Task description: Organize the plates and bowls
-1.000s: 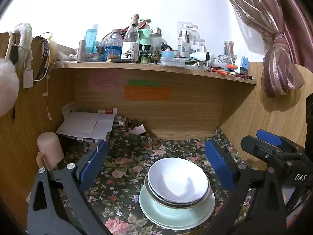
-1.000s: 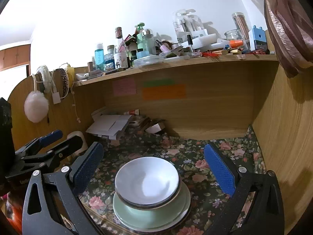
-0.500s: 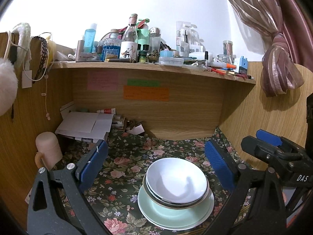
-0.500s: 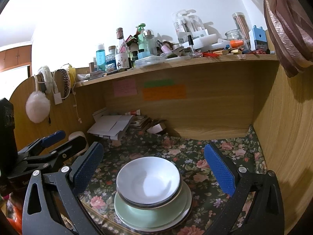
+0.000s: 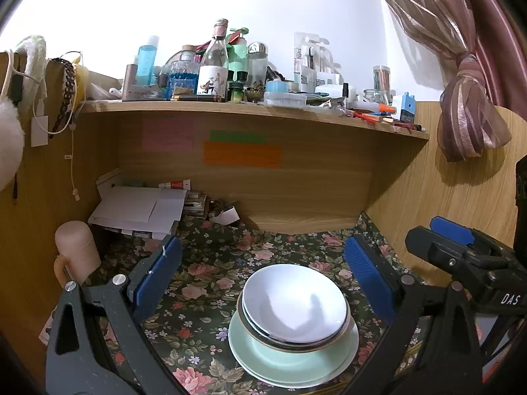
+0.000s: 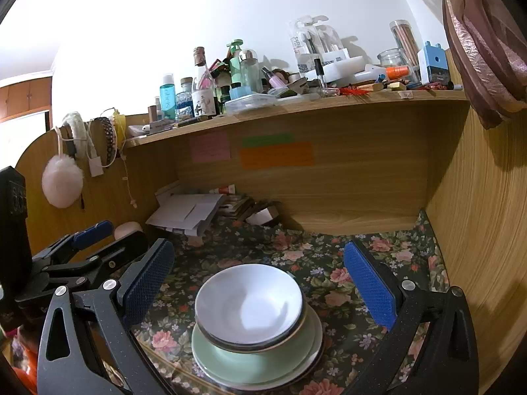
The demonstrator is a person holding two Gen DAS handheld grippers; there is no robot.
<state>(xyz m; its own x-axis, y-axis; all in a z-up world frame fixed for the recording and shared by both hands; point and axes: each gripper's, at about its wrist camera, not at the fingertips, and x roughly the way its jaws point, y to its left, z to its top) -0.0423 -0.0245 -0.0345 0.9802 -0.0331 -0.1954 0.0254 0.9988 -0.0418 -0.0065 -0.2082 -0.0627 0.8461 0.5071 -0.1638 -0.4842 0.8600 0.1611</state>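
A white bowl (image 5: 294,302) sits nested in other bowls on pale green plates (image 5: 290,362), one stack on the floral desk mat. The stack shows in the right wrist view too, bowl (image 6: 248,301) on plates (image 6: 257,358). My left gripper (image 5: 263,273) is open and empty, held back above the stack. My right gripper (image 6: 258,276) is open and empty, also back from the stack. Each gripper shows at the side of the other's view, the right one (image 5: 461,250) and the left one (image 6: 89,250).
A floral mat (image 5: 210,283) covers the desk in a wooden alcove. White papers and boxes (image 5: 138,210) lie at the back left, a pink cylinder (image 5: 77,250) at the left wall. A cluttered shelf (image 5: 250,108) of bottles hangs above. A curtain (image 5: 461,98) hangs at right.
Both grippers have drifted slightly back and up, so the stack sits a little lower in each view. The stack has not moved and both grippers stay open.
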